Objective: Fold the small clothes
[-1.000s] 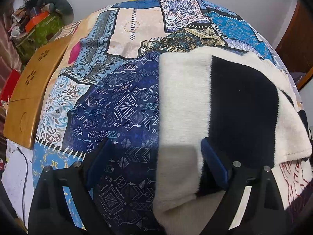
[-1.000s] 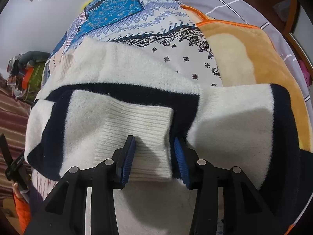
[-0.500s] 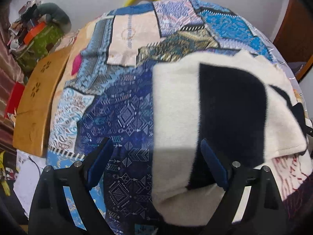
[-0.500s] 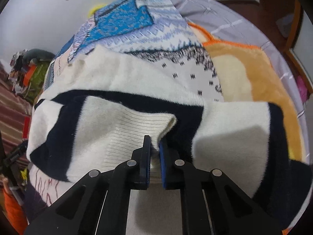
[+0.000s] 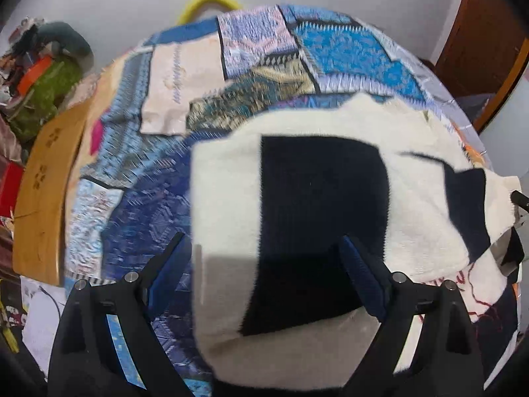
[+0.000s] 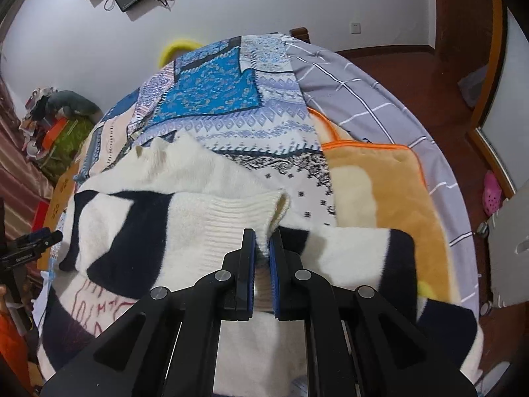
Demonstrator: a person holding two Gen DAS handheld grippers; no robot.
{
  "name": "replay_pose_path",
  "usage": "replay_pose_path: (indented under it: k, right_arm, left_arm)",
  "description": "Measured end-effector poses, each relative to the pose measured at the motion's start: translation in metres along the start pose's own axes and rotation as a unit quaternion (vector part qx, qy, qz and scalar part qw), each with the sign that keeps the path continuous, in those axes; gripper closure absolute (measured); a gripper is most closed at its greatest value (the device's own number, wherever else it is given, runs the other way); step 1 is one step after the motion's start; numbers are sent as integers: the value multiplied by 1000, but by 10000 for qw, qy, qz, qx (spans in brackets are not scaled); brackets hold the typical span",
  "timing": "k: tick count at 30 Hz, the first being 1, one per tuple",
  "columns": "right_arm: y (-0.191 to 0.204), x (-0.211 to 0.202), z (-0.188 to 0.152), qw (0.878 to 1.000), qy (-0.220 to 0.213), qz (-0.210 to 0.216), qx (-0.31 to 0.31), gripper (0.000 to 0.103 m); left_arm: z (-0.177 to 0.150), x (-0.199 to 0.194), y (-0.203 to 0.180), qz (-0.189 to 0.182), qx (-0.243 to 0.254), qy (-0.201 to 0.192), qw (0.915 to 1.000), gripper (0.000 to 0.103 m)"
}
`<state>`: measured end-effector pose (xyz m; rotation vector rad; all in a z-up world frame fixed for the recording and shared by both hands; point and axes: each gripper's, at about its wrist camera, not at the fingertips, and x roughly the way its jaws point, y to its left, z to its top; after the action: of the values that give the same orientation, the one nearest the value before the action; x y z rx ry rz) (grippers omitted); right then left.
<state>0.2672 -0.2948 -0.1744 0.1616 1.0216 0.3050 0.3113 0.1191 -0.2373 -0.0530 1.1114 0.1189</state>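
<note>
A cream and black fuzzy sweater lies on the patchwork bedspread; it also shows in the left wrist view. My right gripper is shut on the sweater's ribbed cream cuff and holds it lifted off the rest of the garment. My left gripper is open wide, its blue pads either side of the sweater's near folded edge, above the black panel. I cannot tell if it touches the cloth.
A wooden board lies at the bed's left edge, with a clutter pile behind it. An orange-trimmed tan blanket and grey striped sheet lie to the right. A yellow hoop stands at the far edge.
My right gripper closed on the ribbed cuff and has lifted it up and back. My left gripper stayed open and drew back, so more of the sweater shows between its pads.
</note>
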Motion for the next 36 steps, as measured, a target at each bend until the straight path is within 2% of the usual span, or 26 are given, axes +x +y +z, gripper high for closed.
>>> replay_pose_path:
  k: [4, 10, 14, 19, 24, 26, 28, 33, 36]
  right_arm:
    - [-13, 7, -6, 9997, 135, -23, 180, 96]
    - [-22, 29, -17, 9981, 481, -45, 371, 96]
    - [-19, 39, -23, 9975, 633, 0, 328, 91]
    - [-7, 32, -23, 9977, 610, -279, 56, 87]
    - [2, 5, -18, 9985, 425, -334, -115, 82]
    - [6, -10, -16, 9988, 295, -350, -176, 77]
    - [11, -27, -13, 9990, 106, -361, -235, 65]
    - [22, -61, -9, 9980, -211, -478, -362, 61]
    - [24, -85, -10, 9968, -385, -568, -409, 54]
  left_arm:
    - [-2, 19, -1, 5, -82, 229, 9997, 11]
    - [-7, 23, -3, 65, 17, 133, 9999, 9]
    - [-8, 23, -3, 75, 51, 110, 9999, 9]
    - [-8, 21, -2, 85, 30, 150, 9998, 9]
    - [-13, 8, -6, 192, 128, 82, 9997, 10]
    - [-15, -3, -6, 200, 156, -8, 9997, 10]
    - [-16, -14, -7, 164, 155, -111, 9997, 10]
    - [-16, -54, -9, -7, 94, -499, 9987, 10]
    - [-18, -76, -13, -111, 71, -728, 9973, 10]
